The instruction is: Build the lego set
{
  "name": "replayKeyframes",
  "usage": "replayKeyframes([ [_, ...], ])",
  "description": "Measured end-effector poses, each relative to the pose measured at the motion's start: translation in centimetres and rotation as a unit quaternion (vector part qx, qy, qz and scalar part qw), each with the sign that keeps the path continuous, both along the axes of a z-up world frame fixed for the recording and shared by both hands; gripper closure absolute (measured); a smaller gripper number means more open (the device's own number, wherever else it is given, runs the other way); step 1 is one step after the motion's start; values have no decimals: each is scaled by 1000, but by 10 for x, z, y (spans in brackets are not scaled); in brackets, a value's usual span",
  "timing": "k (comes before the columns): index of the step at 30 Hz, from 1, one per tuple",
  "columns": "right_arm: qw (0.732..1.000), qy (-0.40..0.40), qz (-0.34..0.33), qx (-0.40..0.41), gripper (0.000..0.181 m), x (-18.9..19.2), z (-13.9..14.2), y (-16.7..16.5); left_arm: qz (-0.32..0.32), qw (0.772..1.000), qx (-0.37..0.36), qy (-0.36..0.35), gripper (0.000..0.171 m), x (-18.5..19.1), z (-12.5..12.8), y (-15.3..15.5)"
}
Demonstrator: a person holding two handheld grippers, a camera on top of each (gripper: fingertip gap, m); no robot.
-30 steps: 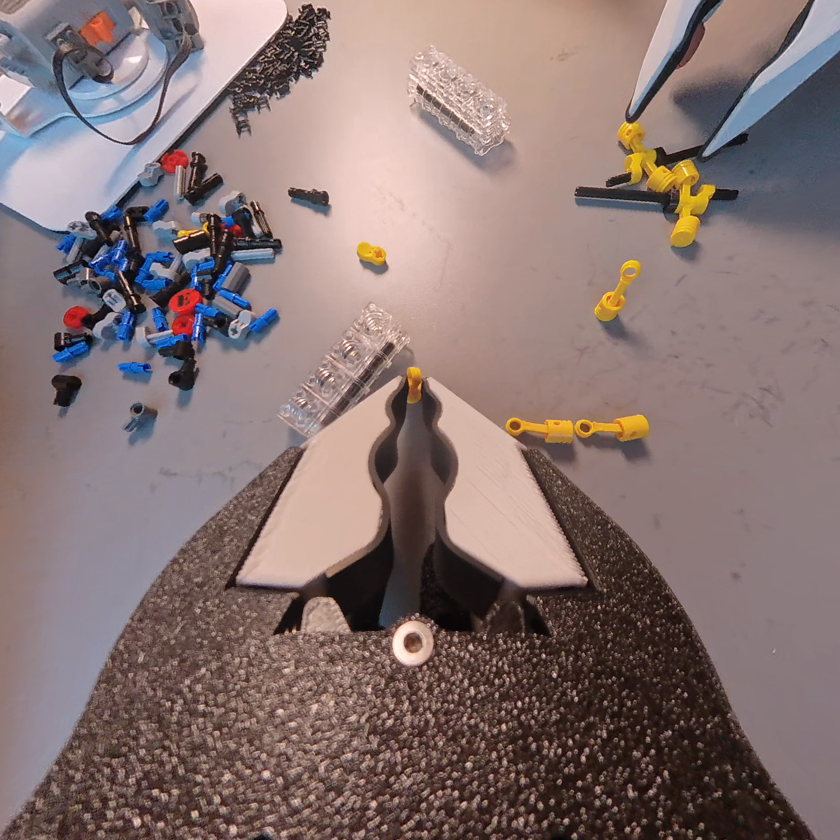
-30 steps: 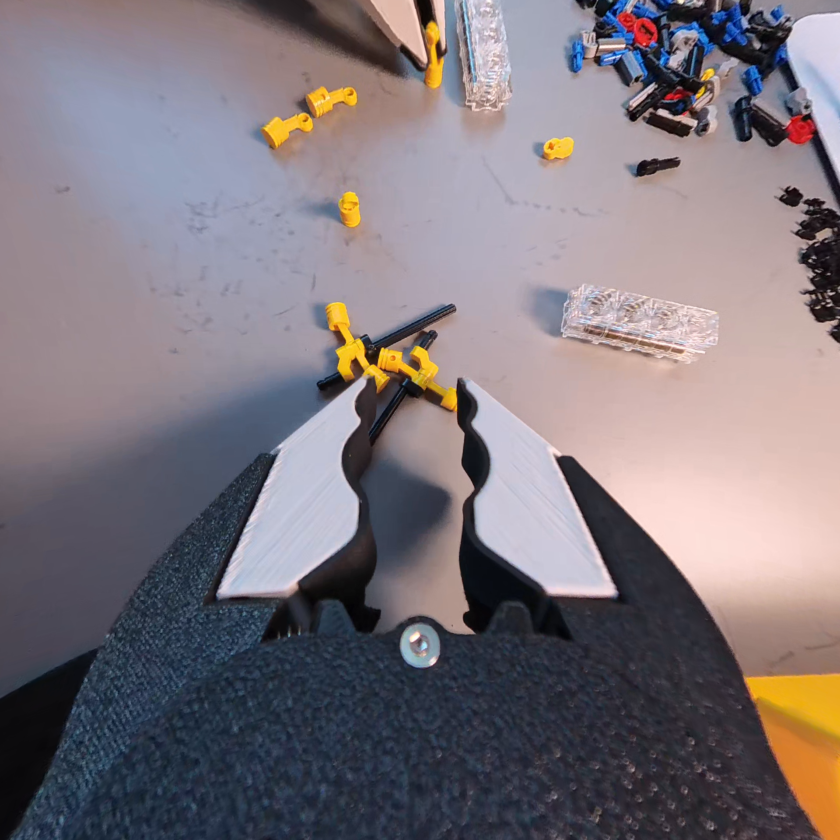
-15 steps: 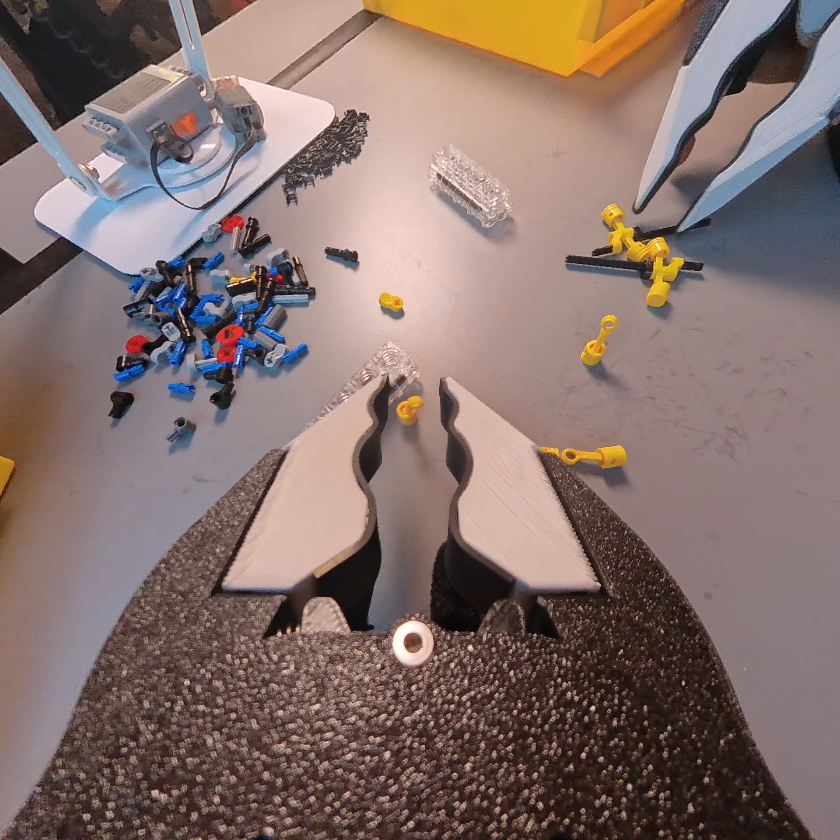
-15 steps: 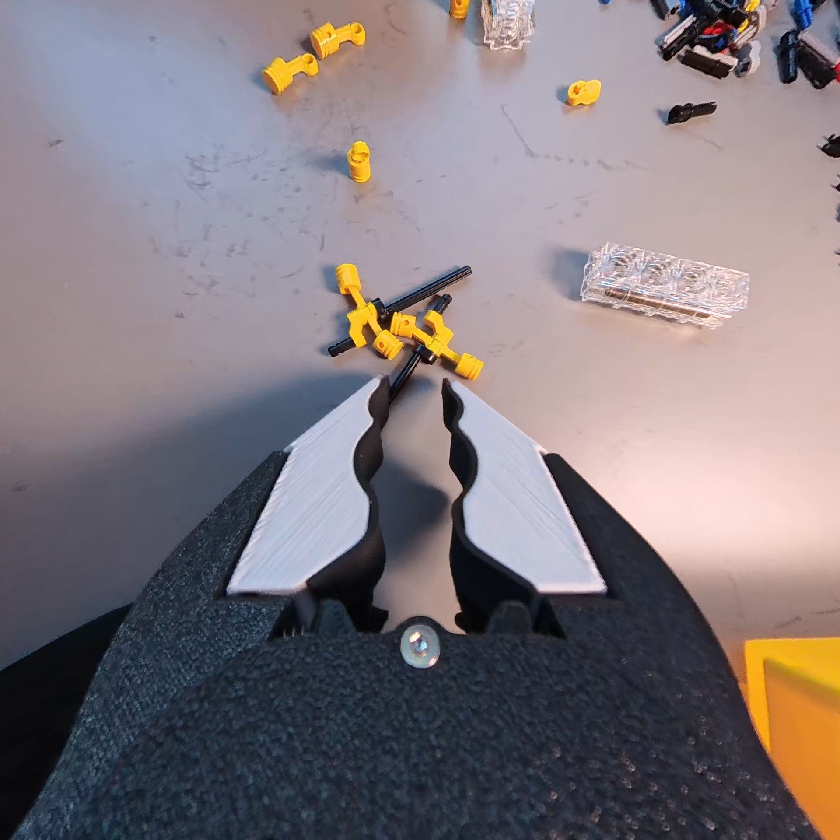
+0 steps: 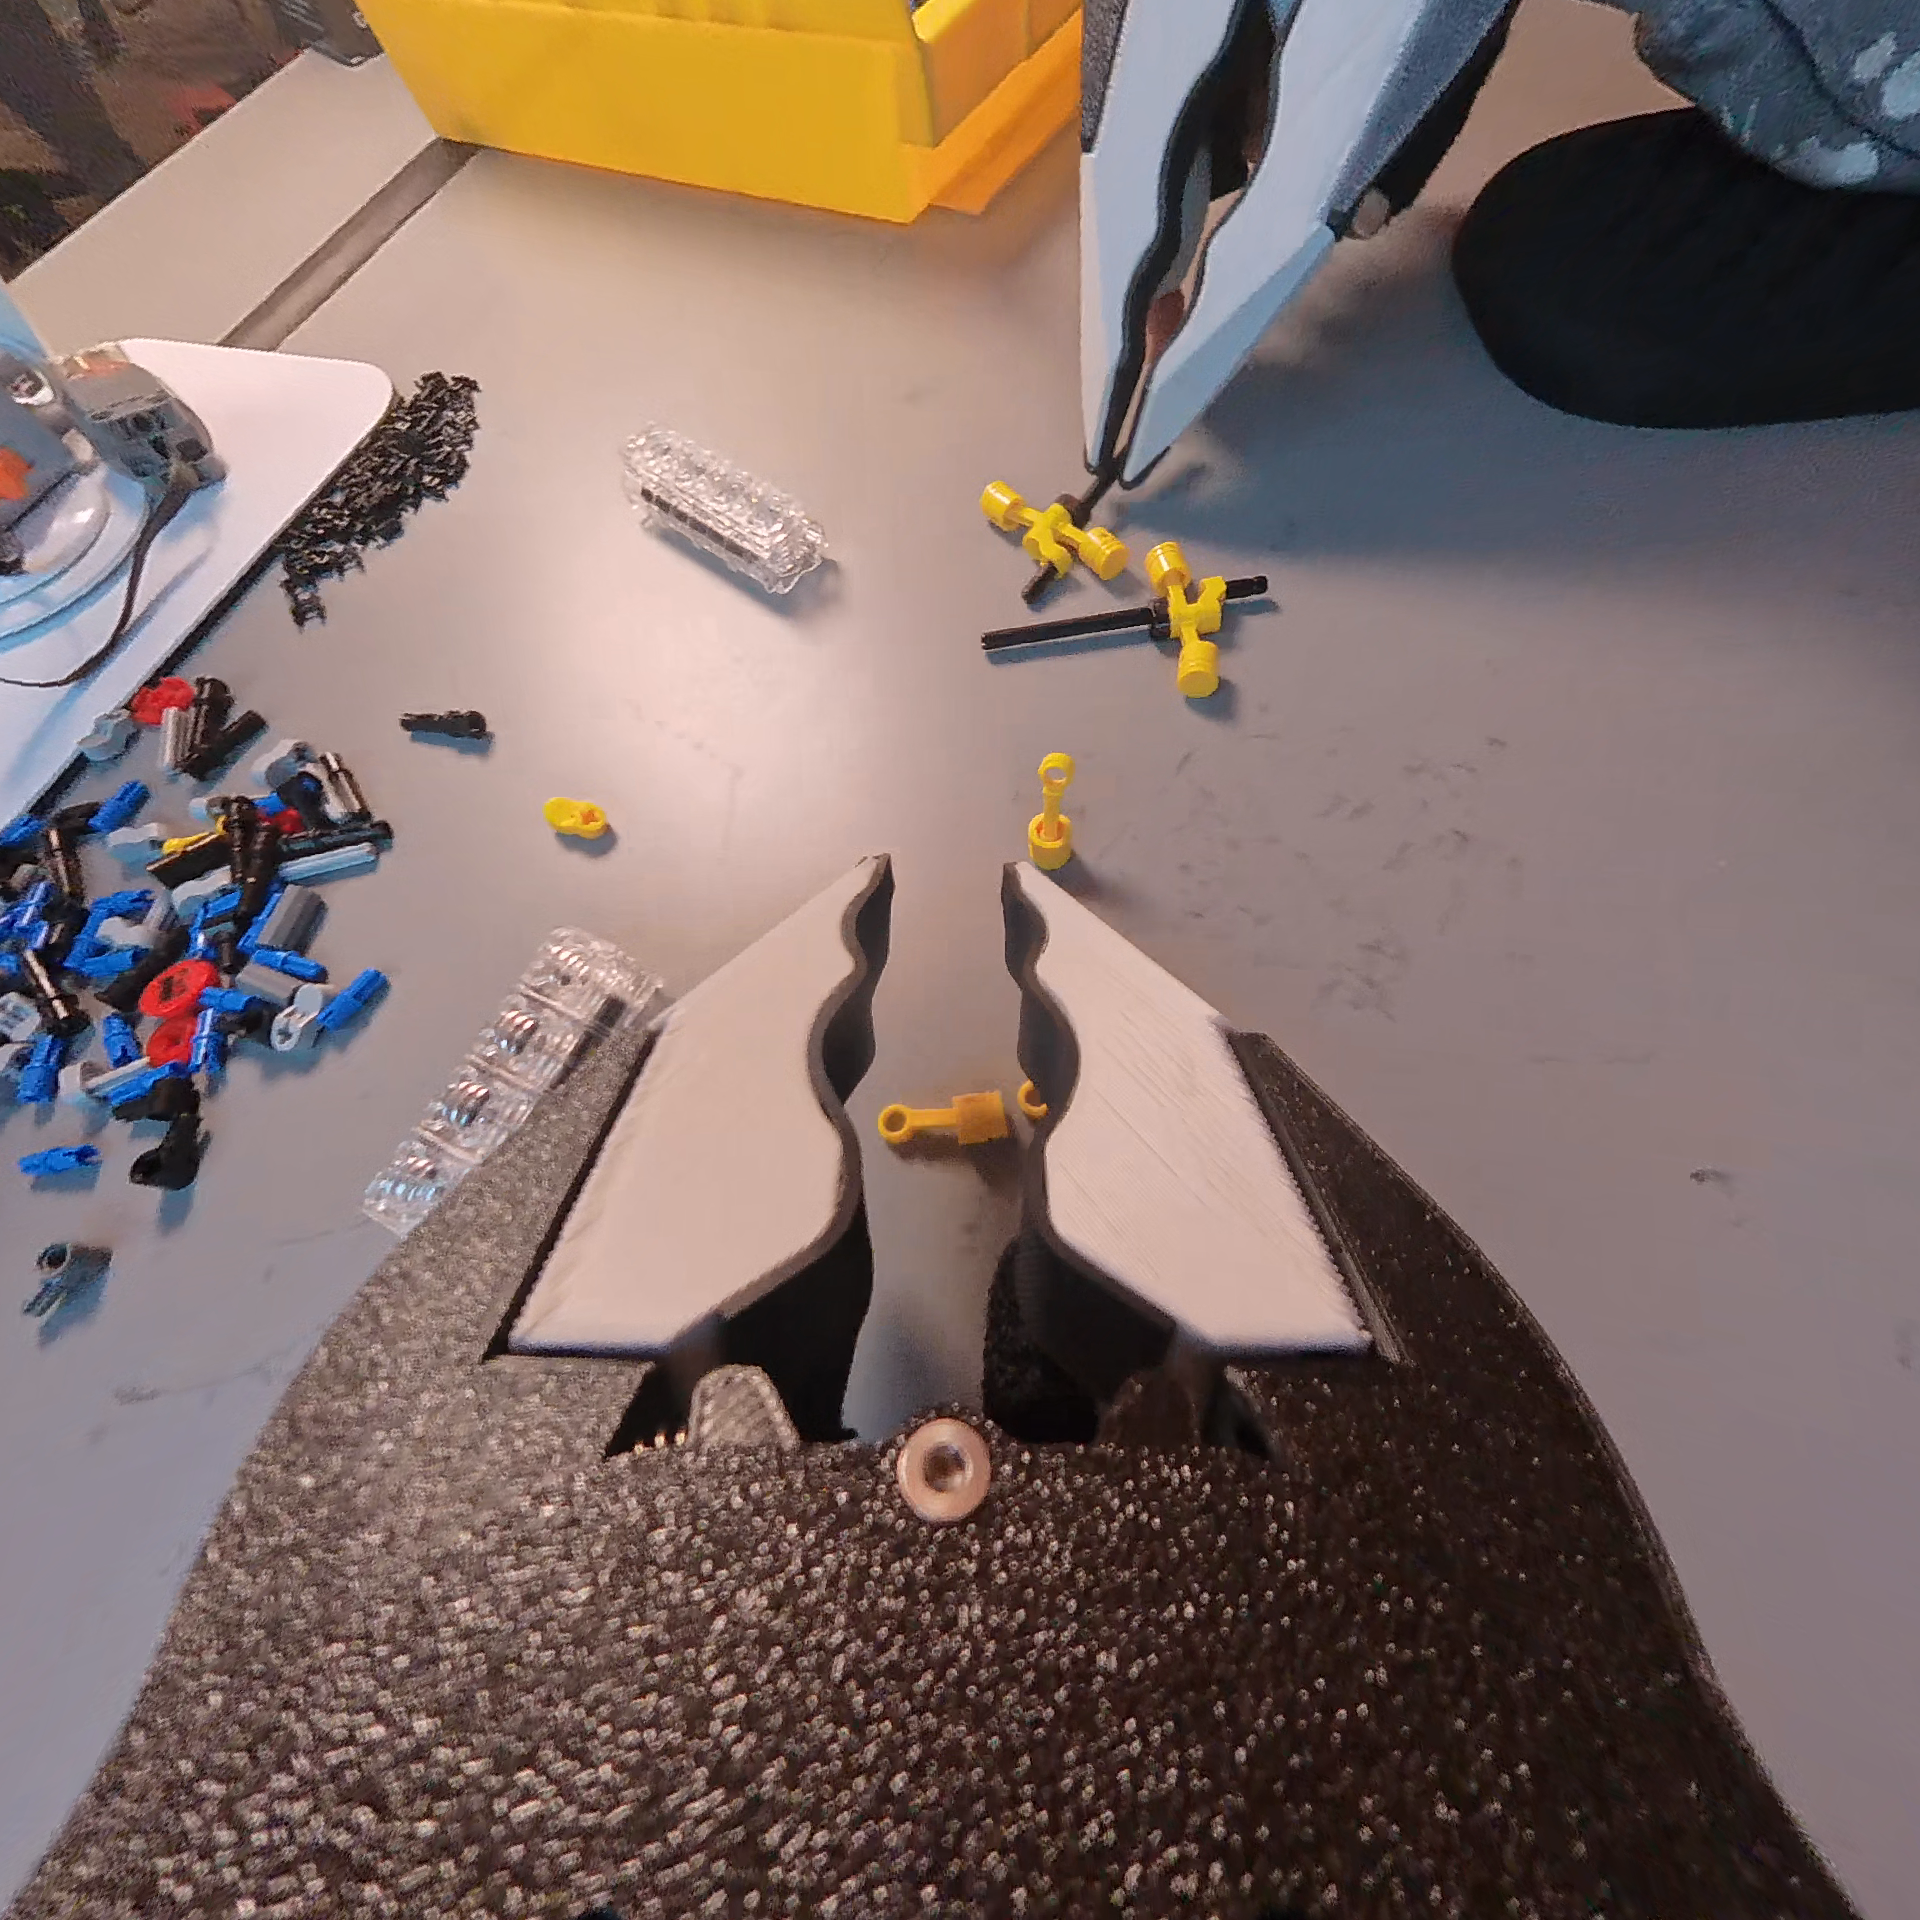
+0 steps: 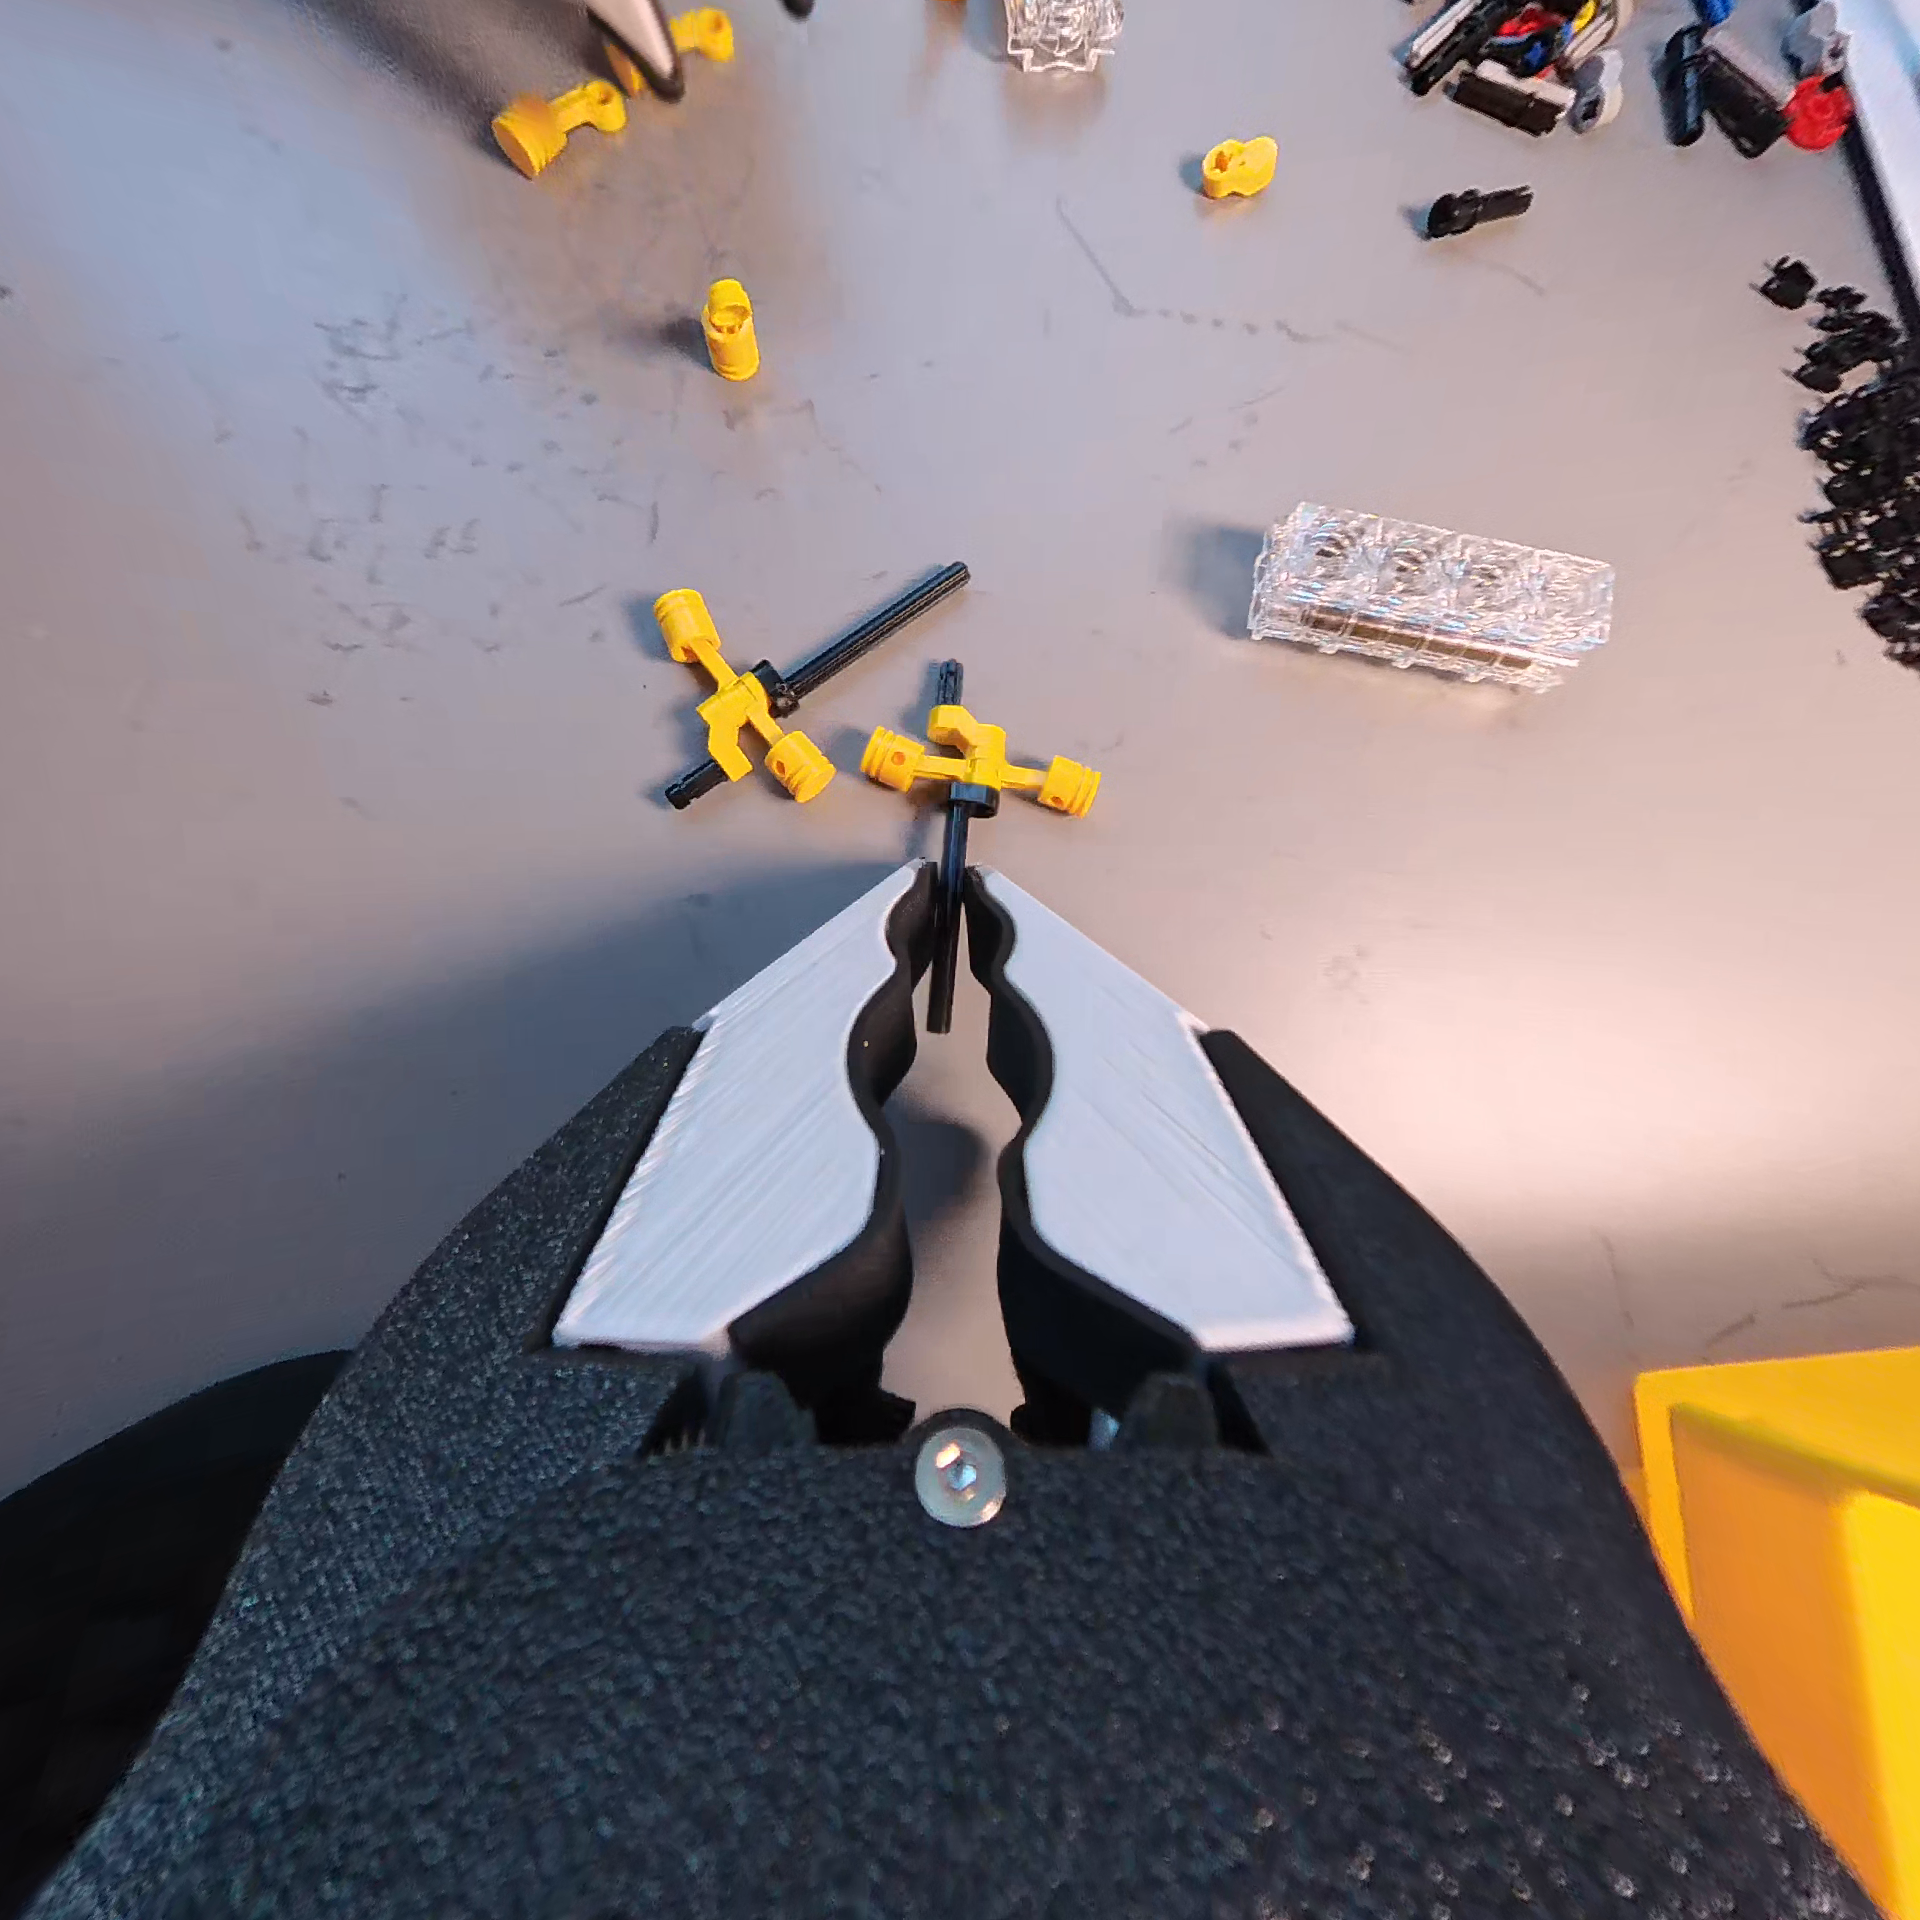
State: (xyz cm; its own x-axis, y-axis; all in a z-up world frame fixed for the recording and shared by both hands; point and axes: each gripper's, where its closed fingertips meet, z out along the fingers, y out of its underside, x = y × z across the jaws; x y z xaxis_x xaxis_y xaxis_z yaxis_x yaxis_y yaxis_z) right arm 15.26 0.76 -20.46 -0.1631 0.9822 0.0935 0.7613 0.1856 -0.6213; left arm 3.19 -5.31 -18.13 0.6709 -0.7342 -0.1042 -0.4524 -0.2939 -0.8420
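Now right tool (image 6: 943, 875) clamps black axle (image 6: 947, 935).

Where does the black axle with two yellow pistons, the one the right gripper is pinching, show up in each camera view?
Left wrist view: upper right, under the far gripper's tips, piston axle.
Right wrist view: centre, piston axle running into the shut jaws.
Shared landmark: clear block.

Yellow pistons (image 6: 977, 767) on a black axle (image 6: 948, 914), grey table (image 6: 1455, 987), yellow bin (image 5: 665, 94), clear bricks (image 6: 1429, 608).
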Motion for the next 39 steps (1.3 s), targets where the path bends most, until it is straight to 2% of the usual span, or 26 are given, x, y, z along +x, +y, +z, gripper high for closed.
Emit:
replayKeyframes([
  [11,999,-25,-33,9,176,17,-6,14,-35,999,-2,39,151,24,-11,-2],
  [14,999,-22,-34,14,176,16,-6,15,-28,997,8,73,159,20,-16,2],
  [18,999,8,-41,23,158,10,5,19,-7,996,12,88,166,13,-18,6],
  [22,999,45,-1,-20,157,1,20,-5,30,997,14,67,165,2,-12,14],
  [26,998,8,51,-40,156,1,9,-33,42,998,15,41,164,-2,-6,16],
  [35,996,8,76,-49,155,-16,-2,-49,11,999,20,23,163,10,0,8],
  [37,996,5,75,-37,158,-17,-2,-48,7,999,27,28,163,11,1,6],
  [39,997,1,71,-32,169,-18,-3,-48,1,999,28,22,163,14,3,4],
])
